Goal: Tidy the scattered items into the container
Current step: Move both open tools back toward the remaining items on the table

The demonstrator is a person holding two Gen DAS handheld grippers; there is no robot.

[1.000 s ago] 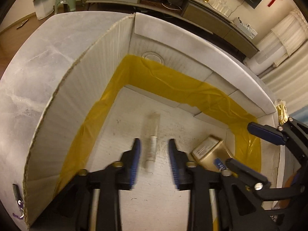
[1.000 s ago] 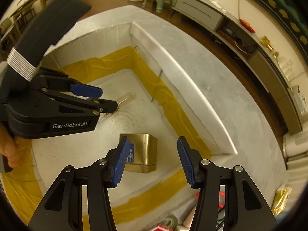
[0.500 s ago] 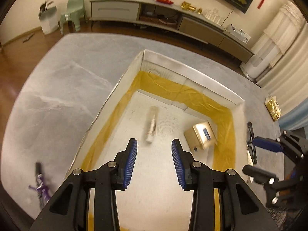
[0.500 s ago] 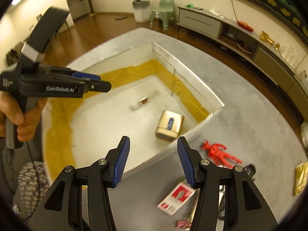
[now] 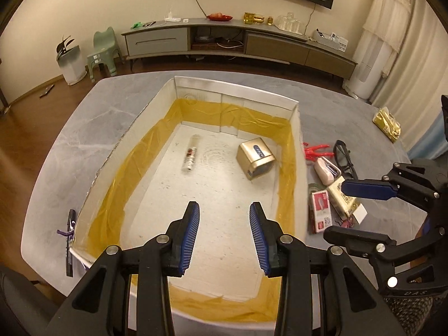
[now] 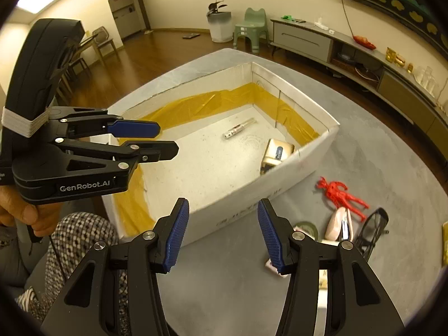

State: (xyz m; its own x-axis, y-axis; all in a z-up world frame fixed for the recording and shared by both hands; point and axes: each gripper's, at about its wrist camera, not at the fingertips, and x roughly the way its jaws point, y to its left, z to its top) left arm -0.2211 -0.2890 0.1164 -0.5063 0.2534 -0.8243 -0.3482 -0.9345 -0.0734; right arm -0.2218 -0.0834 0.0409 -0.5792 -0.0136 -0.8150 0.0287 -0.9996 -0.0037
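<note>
A white cardboard box (image 5: 232,88) lined with yellow tape sits on the grey table. Inside it lie a clear tube (image 5: 191,152) and a gold box (image 5: 256,157). My left gripper (image 5: 224,235) hovers open and empty above the box's near end. My right gripper (image 6: 222,233) is open and empty, high over the table outside the box's right wall (image 6: 268,193). To the right of the box lie a red toy figure (image 6: 340,193), a pink case (image 6: 338,224), black glasses (image 6: 375,231), a red-and-white card (image 5: 320,211) and a gold-and-white packet (image 5: 345,200).
A dark pen with a purple tie (image 5: 69,240) lies on the table left of the box. A gold foil pack (image 5: 387,120) sits near the table's far right edge. A hand (image 6: 19,212) holds the left gripper. A low cabinet (image 5: 238,42) stands behind the table.
Both grippers have lifted up and back out of the box, staying open. The tube and gold box stay on the box floor.
</note>
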